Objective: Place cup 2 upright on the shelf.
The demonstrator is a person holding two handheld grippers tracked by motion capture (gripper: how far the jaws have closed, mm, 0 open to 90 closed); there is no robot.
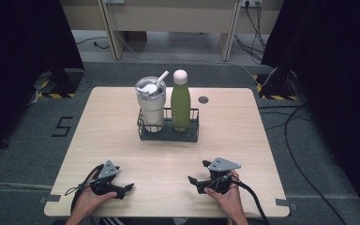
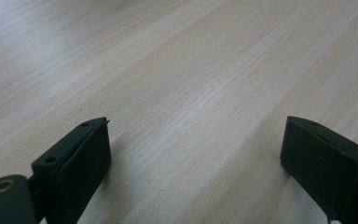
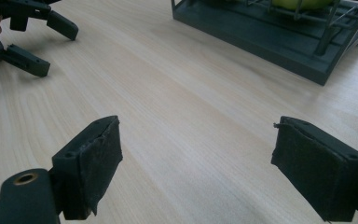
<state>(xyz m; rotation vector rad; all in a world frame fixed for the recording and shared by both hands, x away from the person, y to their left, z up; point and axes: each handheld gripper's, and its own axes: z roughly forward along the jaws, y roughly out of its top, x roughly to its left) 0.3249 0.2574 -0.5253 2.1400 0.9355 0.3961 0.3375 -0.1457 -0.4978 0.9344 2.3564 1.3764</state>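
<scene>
My left gripper (image 1: 123,189) and right gripper (image 1: 194,182) rest near the desk's (image 1: 243,140) near edge, jaws apart and empty. Toward the far edge, a wire caddy (image 1: 168,132) holds a tumbler (image 1: 151,105) and green bottle (image 1: 180,101).

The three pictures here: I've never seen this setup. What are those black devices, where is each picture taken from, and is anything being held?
A person sits at a wooden table holding a hand-held two-jaw gripper in each hand: the left gripper and the right gripper. The high view looks down from above the person. The other two pictures come from cameras riding on each gripper, looking along its own black jaws. Both grippers are open and hold nothing. Mid-table stands a dark wire basket holding a lidded tumbler with a straw and a green bottle.
</scene>
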